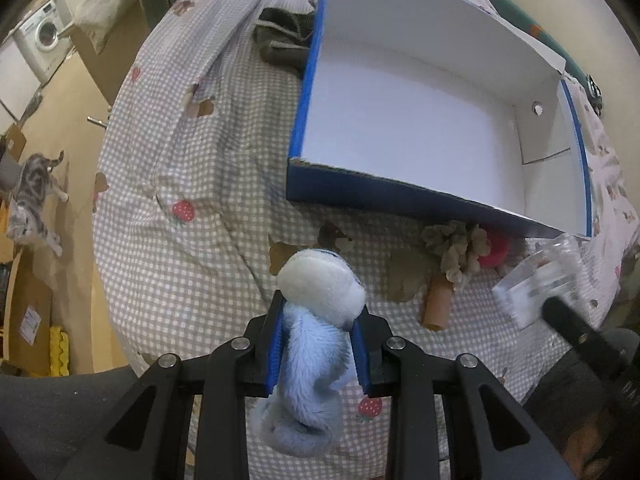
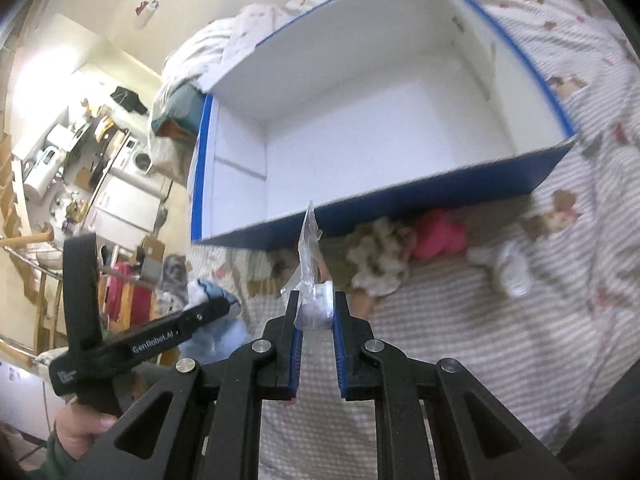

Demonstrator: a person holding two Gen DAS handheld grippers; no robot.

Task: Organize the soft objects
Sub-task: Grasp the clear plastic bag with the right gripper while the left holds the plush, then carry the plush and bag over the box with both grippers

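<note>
My left gripper (image 1: pixel 318 312) is shut on a blue and white plush toy (image 1: pixel 320 292), held above the checked bedsheet in front of the box. The toy also shows in the right wrist view (image 2: pixel 212 300). My right gripper (image 2: pixel 314 304) is shut on a clear plastic bag with a white soft item (image 2: pixel 312 276); it shows at the right of the left wrist view (image 1: pixel 540 280). The open blue box with a white inside (image 1: pixel 400 128) (image 2: pixel 360 128) lies just ahead, nothing in it. A beige plush (image 1: pixel 456 248) (image 2: pixel 380 260) and a pink plush (image 1: pixel 496 250) (image 2: pixel 440 236) lie against its front wall.
A white soft item (image 2: pixel 512 268) lies on the sheet at the right. A dark grey garment (image 1: pixel 280 44) lies left of the box. A cardboard tube (image 1: pixel 436 304) lies near the beige plush. A tabby cat (image 1: pixel 36 196) is on the floor left of the bed.
</note>
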